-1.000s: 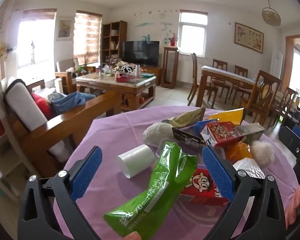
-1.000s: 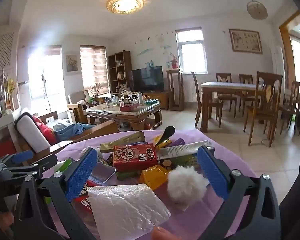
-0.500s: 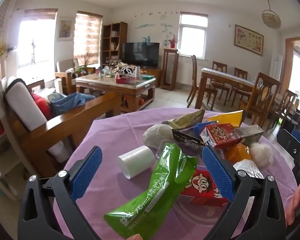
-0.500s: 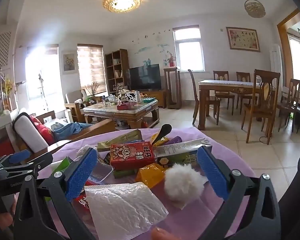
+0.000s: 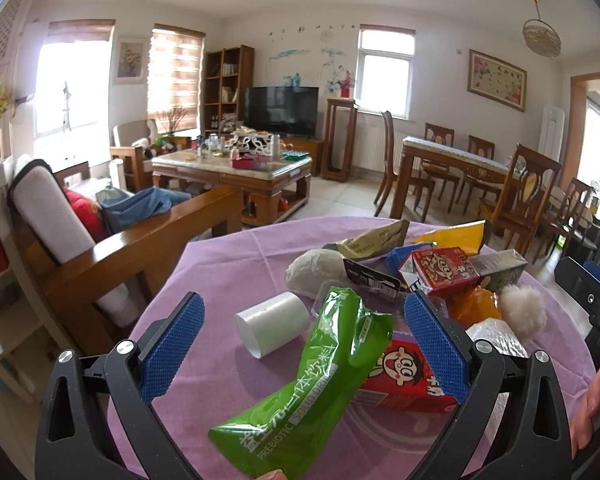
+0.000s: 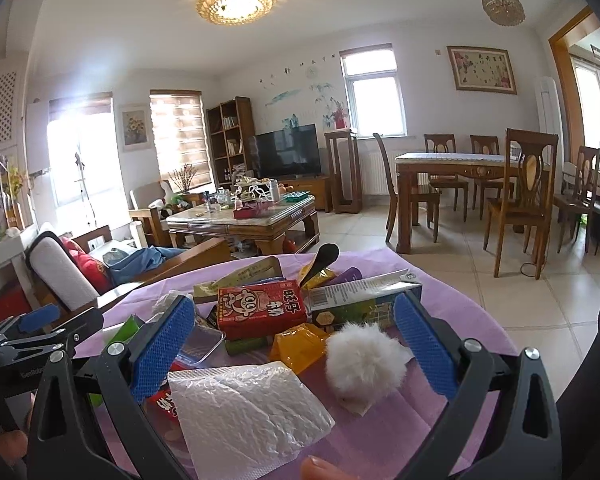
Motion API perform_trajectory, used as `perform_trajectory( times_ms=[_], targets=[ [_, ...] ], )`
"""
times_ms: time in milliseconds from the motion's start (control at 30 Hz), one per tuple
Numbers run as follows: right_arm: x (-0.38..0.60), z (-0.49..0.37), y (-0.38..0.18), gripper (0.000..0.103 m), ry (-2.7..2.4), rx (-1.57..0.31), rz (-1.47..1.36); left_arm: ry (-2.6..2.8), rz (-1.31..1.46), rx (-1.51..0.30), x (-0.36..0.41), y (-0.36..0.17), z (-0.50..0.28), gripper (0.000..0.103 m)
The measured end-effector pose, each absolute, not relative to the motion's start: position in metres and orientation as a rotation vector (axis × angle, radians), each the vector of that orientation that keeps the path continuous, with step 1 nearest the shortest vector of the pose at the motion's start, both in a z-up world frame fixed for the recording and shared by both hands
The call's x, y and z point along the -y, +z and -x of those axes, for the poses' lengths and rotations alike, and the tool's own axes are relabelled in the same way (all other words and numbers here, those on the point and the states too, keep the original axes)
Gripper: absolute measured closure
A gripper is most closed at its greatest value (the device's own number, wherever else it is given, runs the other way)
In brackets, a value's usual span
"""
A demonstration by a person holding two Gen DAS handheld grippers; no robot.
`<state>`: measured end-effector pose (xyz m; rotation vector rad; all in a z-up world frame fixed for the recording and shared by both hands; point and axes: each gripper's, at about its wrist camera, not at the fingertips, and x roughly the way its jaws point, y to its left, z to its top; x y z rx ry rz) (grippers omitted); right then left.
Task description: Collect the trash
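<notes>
While both jaws stand released, the left gripper frames a green pouch at lower centre, the right gripper a white puffball.

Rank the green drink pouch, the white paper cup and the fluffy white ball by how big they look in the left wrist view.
1. Green drink pouch, though it lies nearest the camera.
2. White paper cup.
3. Fluffy white ball, not far behind the cup and lying farther off, so unsure.

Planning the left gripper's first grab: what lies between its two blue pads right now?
In the left wrist view, the green drink pouch and the white paper cup lie between the open left gripper pads.
</notes>
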<state>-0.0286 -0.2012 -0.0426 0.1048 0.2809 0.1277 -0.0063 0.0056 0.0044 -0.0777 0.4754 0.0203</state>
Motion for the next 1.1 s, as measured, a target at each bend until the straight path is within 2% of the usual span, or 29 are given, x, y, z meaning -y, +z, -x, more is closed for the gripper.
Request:
perform_trajectory(
  times_ms=[1100],
  targets=[
    [0.2058, 0.0220, -0.0474, 0.004, 0.125, -0.302, -0.154, 0.017, 0.078, -0.477, -0.0031, 0.0044, 0.0072, 0.004]
  ],
)
